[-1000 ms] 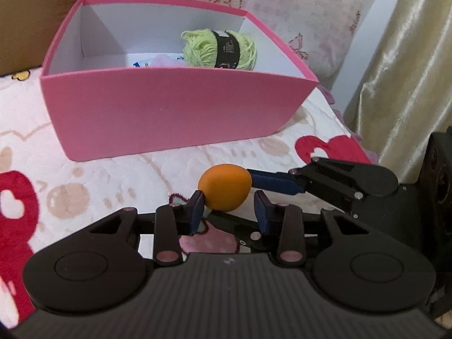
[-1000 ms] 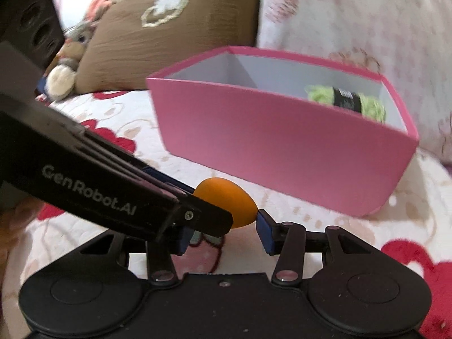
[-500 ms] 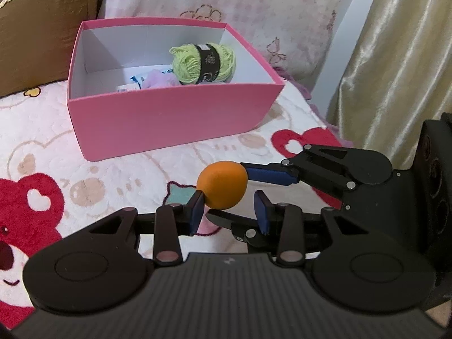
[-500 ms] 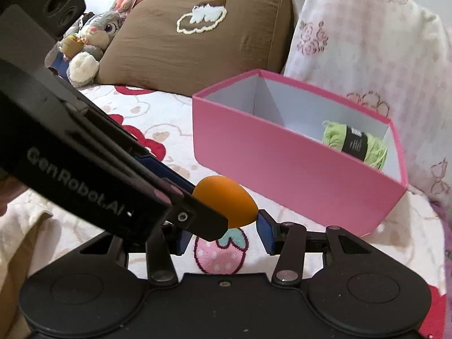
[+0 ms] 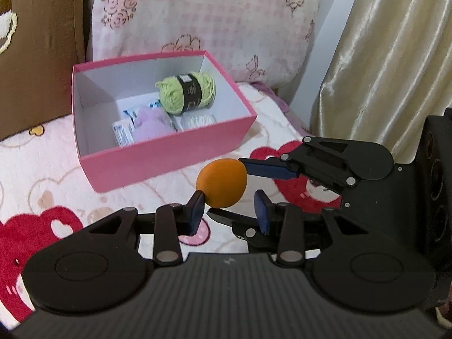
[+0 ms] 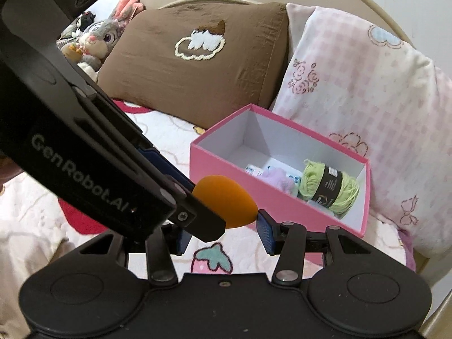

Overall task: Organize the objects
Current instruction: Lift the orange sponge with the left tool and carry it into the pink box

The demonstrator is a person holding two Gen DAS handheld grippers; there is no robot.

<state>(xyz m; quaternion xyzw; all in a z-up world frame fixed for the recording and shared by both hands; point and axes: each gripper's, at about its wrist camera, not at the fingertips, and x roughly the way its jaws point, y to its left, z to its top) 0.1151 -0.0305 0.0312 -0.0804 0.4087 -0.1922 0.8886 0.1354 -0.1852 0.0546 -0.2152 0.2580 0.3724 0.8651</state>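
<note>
An orange egg-shaped sponge hangs in the air above the bedspread, in front of an open pink box. My left gripper is shut on the sponge across its narrow side. From the right my right gripper is shut on it lengthwise, one blue pad on top and the other finger underneath. In the right wrist view the sponge touches the right pad of my right gripper. The left gripper hides that gripper's other pad. Inside the box lie a green yarn ball, a lilac fluffy item and small packets.
The box stands on a white bedspread with red hearts and bears. A brown pillow and a pink checked pillow lean behind it. A gold curtain hangs at the right, and a plush rabbit sits far left.
Both grippers have risen together with the sponge between them. The box now sits lower and smaller in both views, and more of its inside shows.
</note>
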